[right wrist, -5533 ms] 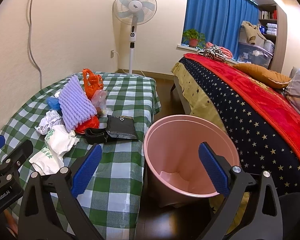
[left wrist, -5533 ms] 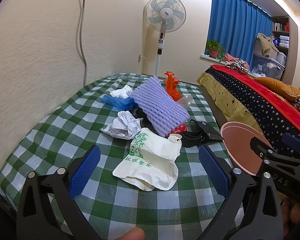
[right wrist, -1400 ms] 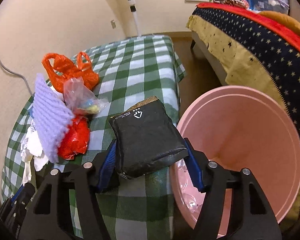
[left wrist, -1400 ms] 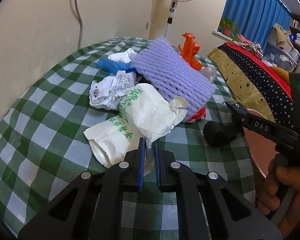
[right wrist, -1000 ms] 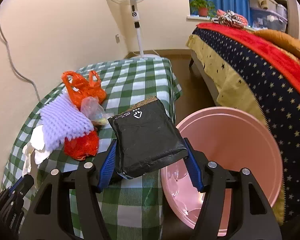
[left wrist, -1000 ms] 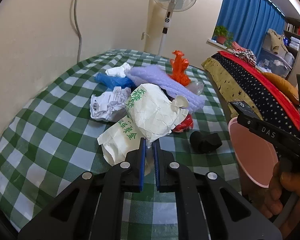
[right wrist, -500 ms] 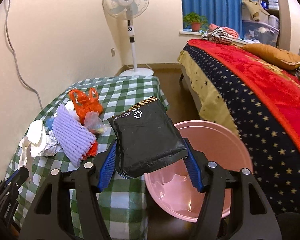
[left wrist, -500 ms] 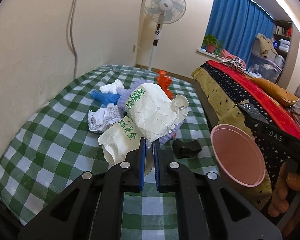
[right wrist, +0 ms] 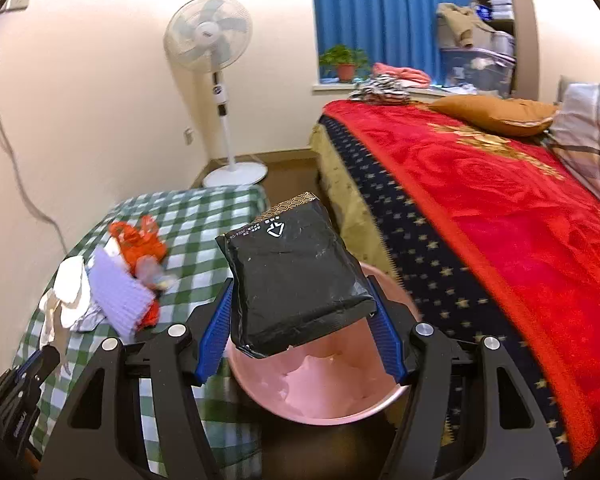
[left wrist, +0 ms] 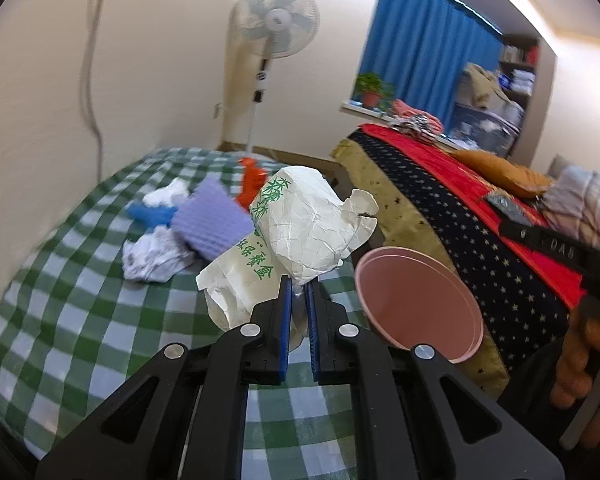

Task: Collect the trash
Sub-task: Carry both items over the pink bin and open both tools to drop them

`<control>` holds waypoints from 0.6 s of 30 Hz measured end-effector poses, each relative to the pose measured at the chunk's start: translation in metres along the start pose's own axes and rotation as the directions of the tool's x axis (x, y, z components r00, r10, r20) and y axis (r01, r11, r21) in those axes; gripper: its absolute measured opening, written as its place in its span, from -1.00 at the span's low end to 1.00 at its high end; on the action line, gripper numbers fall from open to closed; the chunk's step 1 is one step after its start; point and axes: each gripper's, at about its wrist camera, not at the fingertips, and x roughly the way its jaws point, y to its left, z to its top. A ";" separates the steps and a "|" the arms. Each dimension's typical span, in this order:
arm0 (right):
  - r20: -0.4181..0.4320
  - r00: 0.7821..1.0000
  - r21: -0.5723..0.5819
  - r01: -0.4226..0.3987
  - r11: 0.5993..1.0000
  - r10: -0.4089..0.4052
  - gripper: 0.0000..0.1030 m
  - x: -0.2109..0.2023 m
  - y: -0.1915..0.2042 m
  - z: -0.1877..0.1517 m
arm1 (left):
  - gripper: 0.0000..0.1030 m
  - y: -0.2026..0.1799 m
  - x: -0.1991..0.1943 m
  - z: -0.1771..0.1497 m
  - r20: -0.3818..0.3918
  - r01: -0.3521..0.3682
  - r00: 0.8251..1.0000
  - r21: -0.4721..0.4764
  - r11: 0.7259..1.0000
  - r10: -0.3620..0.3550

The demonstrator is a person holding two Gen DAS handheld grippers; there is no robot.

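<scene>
My left gripper [left wrist: 298, 292] is shut on a crumpled white paper bag [left wrist: 300, 224] with green print, held up above the green checked table [left wrist: 60, 300]. My right gripper [right wrist: 300, 312] is shut on a flat black pouch [right wrist: 292, 272], which hangs over the pink bin [right wrist: 320, 396]. The same pink bin [left wrist: 416, 304] shows at the table's right edge in the left wrist view. On the table lie a purple foam net [left wrist: 210, 226], an orange bag [left wrist: 250, 184], a blue scrap [left wrist: 150, 214] and crumpled white paper [left wrist: 152, 258].
A bed with a red and starred cover [right wrist: 500, 208] runs along the right, close beside the bin. A standing fan [right wrist: 220, 80] is by the far wall. A hand [left wrist: 584, 364] holds the other gripper at the right edge of the left wrist view.
Both grippers rose and drew back from the table with their loads. The black pouch went from the table edge to above the bin. The white bag came up off the pile.
</scene>
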 end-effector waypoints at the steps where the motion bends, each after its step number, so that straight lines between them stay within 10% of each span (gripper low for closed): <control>1: 0.002 1.000 0.003 0.007 1.000 -0.007 0.22 0.000 -0.003 0.001 | -0.85 -0.003 0.002 0.000 -0.006 0.010 1.000 0.006 1.000 -0.010; 18: 0.026 0.996 0.170 0.077 0.982 -0.083 0.22 0.038 -0.050 0.014 | -0.85 -0.066 0.068 0.030 -0.067 0.256 0.965 0.032 0.966 -0.254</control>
